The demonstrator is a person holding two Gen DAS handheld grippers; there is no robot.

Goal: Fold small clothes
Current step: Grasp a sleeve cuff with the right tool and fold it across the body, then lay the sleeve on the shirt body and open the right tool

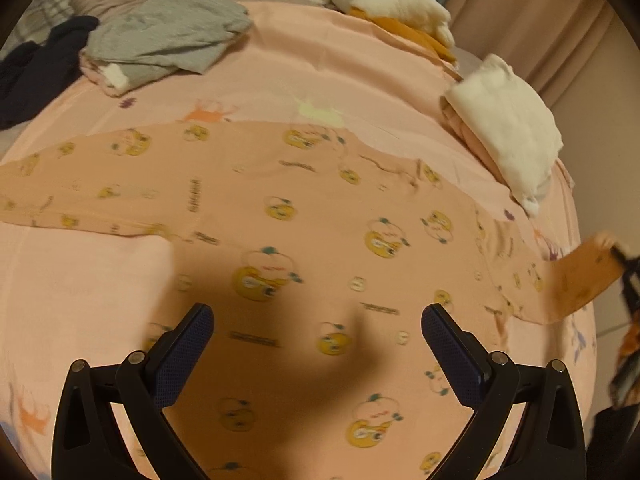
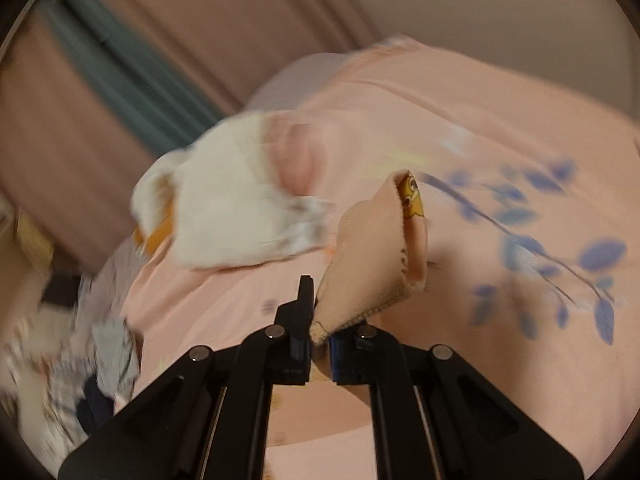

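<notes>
On the pink-sheeted bed (image 1: 280, 60) | peach cartoon-print cotton garment (image 1: 280, 220) lies spread flat mid-bed | right gripper (image 2: 320, 336) fingers clench its sleeve cuff: carry inward, keep taut | left gripper (image 1: 317, 360) fingers released above garment: pin the body.

Under me spreads a bed (image 1: 280, 64) in a pink sheet (image 1: 92, 280) printed with blue leafy sprigs (image 2: 560, 248) and small animal figures. Beyond its far edge hang beige curtains (image 1: 520, 12), with a teal curtain strip (image 2: 132, 76) between them.
</notes>
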